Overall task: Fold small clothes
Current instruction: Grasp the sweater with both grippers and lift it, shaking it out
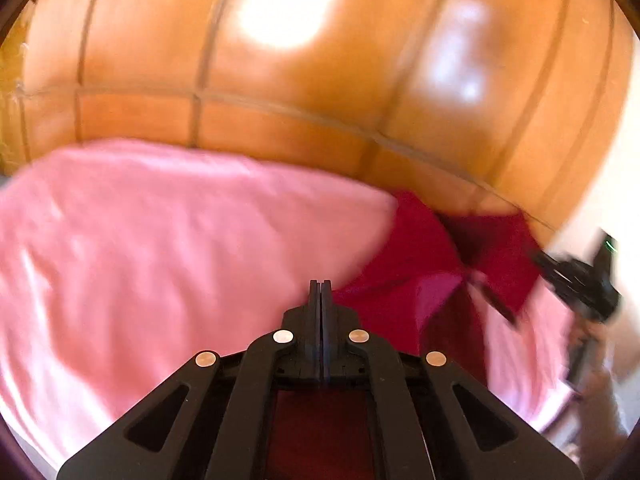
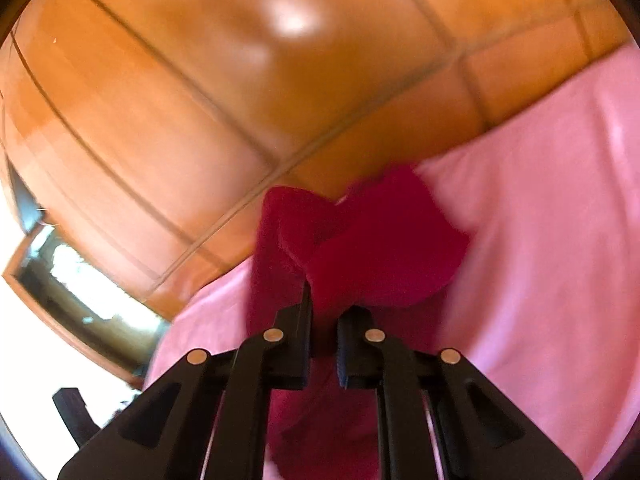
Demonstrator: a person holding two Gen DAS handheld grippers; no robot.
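A small dark red garment hangs in the air over a pink sheet. My left gripper has its fingers pressed together, with red cloth at and below them; the grip point itself is not clear. My right gripper is shut on a bunched fold of the red garment, which rises above its fingertips. In the left wrist view the right gripper shows blurred at the right, holding the garment's far corner. Both views are motion-blurred.
The pink sheet covers the bed below both grippers. Orange-brown wooden panels stand behind it. A bright window or mirror frame is at the lower left of the right wrist view.
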